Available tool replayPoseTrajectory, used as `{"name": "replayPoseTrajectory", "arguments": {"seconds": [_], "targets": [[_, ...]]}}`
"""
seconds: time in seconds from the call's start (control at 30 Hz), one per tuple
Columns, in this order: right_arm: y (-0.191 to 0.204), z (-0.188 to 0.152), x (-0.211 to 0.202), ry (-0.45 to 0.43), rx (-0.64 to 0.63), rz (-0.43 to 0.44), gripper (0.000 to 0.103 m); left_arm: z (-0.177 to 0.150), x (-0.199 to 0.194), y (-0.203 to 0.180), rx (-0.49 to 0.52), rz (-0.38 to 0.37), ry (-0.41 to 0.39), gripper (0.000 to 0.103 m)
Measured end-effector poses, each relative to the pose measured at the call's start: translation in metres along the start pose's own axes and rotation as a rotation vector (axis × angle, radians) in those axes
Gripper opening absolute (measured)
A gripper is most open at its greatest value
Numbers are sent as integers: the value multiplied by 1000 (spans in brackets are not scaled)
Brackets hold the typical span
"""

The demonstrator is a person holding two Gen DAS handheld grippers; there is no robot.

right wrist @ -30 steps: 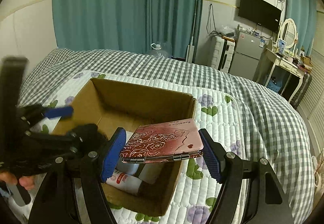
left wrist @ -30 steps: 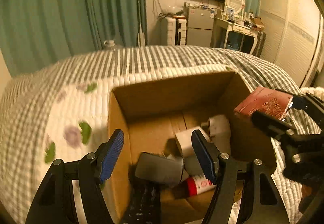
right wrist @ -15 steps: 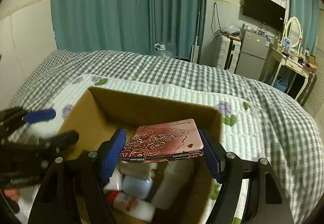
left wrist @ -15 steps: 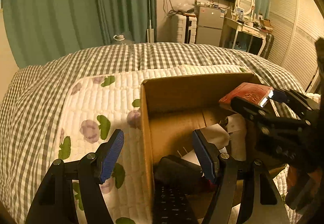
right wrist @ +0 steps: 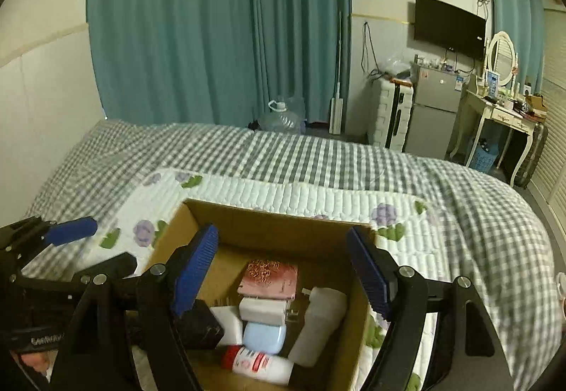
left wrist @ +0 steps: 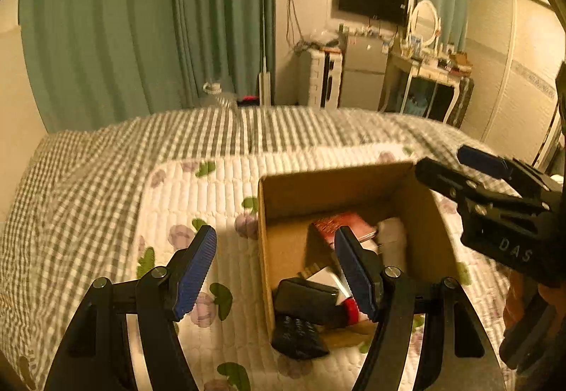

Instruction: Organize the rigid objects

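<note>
An open cardboard box (right wrist: 269,223) (left wrist: 318,184) sits on the quilted bed mat. Inside lies a red rose-patterned case (right wrist: 270,279) (left wrist: 341,226) at the far end, with a white adapter (right wrist: 263,309), a pale blue case (right wrist: 263,338), a white bottle (right wrist: 318,331), a red-and-white tube (right wrist: 258,364) and a black case (right wrist: 198,323) (left wrist: 306,295). My right gripper (right wrist: 283,272) is open and empty above the box. My left gripper (left wrist: 276,274) is open and empty over the box's left wall; it also shows in the right wrist view (right wrist: 81,244).
The box stands on a white floral mat (left wrist: 198,214) over a grey checked bedspread (right wrist: 353,161). A black remote (left wrist: 297,338) lies at the box's near end. Curtains, a water jug (right wrist: 281,116), a fridge and a dressing table stand beyond the bed.
My right gripper opened and let go of the red case, which now lies in the box. My left gripper shifted left, so the box sits further right in its view.
</note>
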State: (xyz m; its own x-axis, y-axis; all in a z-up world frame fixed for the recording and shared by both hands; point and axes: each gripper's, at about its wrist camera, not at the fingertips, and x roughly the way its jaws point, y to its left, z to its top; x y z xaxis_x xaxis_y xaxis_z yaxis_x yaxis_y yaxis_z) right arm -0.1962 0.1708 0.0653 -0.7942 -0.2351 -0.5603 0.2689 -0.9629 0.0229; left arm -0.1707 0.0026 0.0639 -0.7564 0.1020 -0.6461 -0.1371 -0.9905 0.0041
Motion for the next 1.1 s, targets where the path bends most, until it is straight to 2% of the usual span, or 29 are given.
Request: {"name": "replayPoseTrajectory", "arguments": {"seconds": [0.17,0.33,0.5,0.6,0.73,0.77,0.83,0.87,0.97,1.1], "targets": [[3,4,-67,-65,3,-27,75,7,-60,-11,30,10,-93,72],[15,3,-138,-120,-20,-38,75,-1,-108,-21,47,10,-129,72],[30,-12,-198,-197,-46,-57,75,-27,-145,-25,34,4,-179,72],[32,-33,-223,-263,-20,-73,75,-47,-149,-21,-3,4,-182,72],[24,-63,-224,-269,33,-76,76,-76,-138,-21,-31,8,-197,72],[22,-72,-220,-271,38,-84,82,-83,-131,-21,-33,17,-187,72],[17,-82,-210,-259,43,-97,90,-92,-119,-21,-48,26,-167,89],[14,-88,-204,-251,50,-101,95,-99,-110,-18,-74,36,-156,102],[4,-109,-190,-231,80,-117,102,-118,-97,-14,-105,30,-161,103],[-2,-131,-170,-219,93,-160,103,-129,-81,-18,-60,82,-142,103]]}}
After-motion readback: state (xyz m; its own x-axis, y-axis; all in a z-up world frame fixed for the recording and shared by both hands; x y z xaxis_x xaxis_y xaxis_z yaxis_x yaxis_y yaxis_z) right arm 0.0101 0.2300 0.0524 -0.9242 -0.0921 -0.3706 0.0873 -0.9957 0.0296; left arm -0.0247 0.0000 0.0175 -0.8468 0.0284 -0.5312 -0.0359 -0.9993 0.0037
